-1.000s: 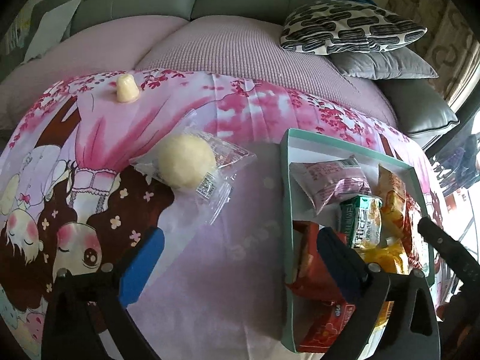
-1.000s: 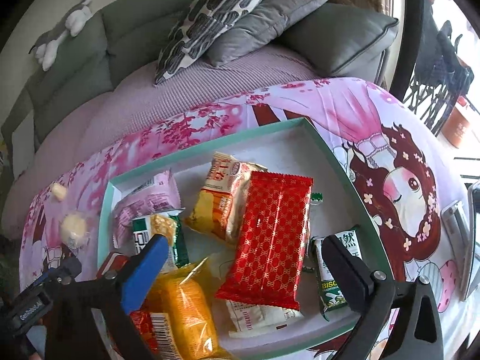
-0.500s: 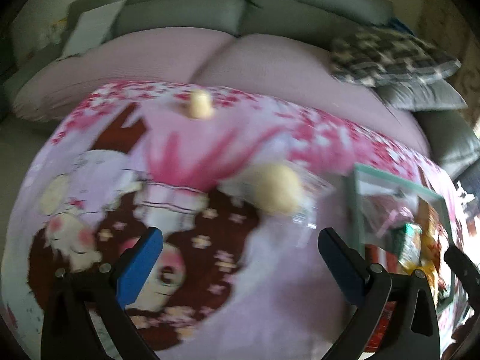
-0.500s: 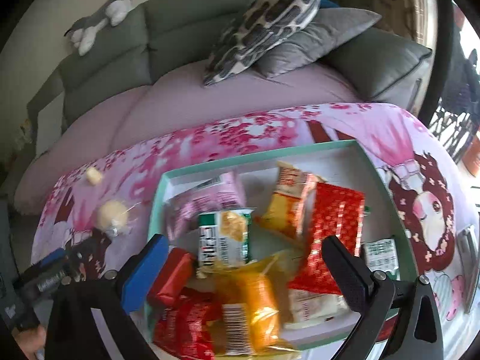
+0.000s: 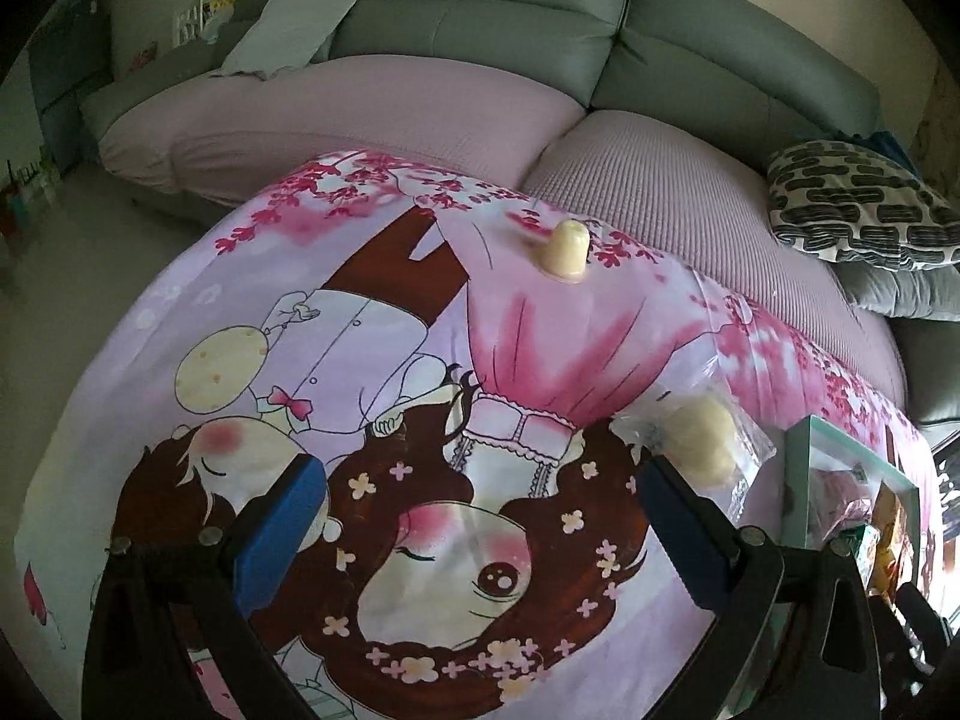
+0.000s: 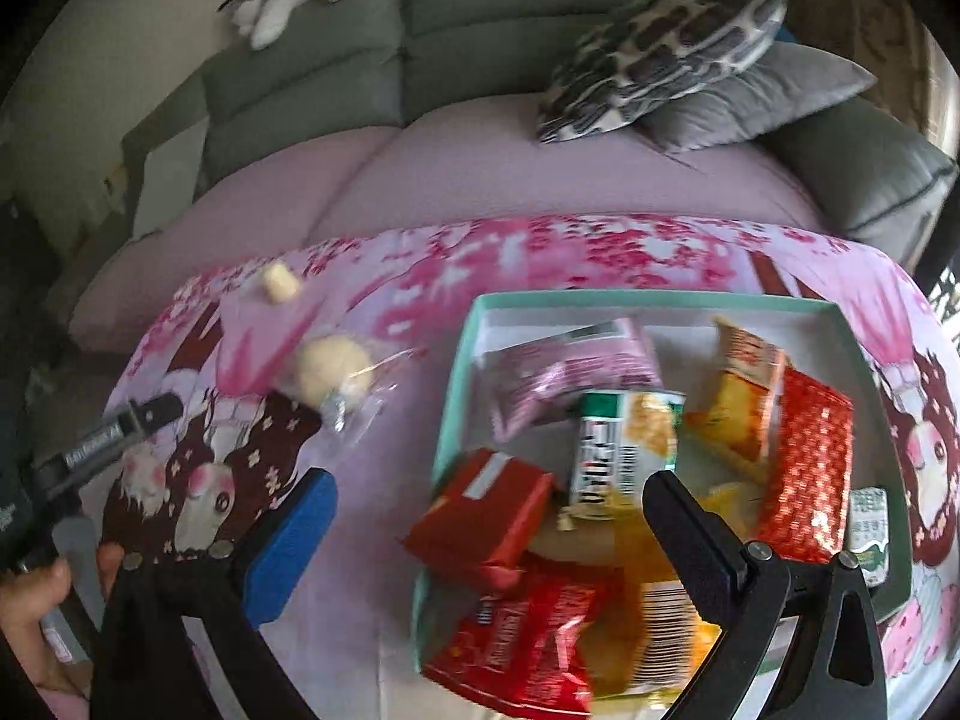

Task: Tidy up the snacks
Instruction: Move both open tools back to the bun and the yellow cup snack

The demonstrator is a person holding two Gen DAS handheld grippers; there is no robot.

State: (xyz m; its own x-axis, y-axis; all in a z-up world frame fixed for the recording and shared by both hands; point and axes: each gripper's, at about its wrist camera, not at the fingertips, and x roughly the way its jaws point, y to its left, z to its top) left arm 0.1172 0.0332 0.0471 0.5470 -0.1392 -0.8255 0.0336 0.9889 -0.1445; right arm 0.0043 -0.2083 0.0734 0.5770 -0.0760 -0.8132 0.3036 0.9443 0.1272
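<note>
- Our left claw [image 5: 480,516] hangs over the printed cloth [image 5: 372,324] with its jaws spread wide and nothing between them
- Far ahead of it, a little right of centre, the jelly cup [image 5: 567,249] stands alone near the cloth's far edge, well apart from everything else
- Just ahead of its right finger lies the bun [image 5: 702,438] in a clear wrapper; in the left view that finger's tip overlaps the wrapper's near edge, though we cannot tell if they touch
- We judge the step in hand is fetching one of these two loose snacks; for the bun we would shift the claw right until the round part sits midway between the fingers, come down low and close on the bun itself, since the loose film alone would likely slip
- The squeeze should be gentle, as the bun looks soft
- Our right claw [image 6: 489,498] is also fully open and empty, poised above the box's near left corner
- The box [image 6: 660,300], teal-rimmed, sits to the right of the bun and already holds a pink pack [image 6: 564,369], a green pack [image 6: 624,450], red packs [image 6: 486,516], orange and yellow ones, and a red foil bag [image 6: 807,468] at the right
- Bare floor shows only along the box's far side, so we would drop new snacks there
</note>
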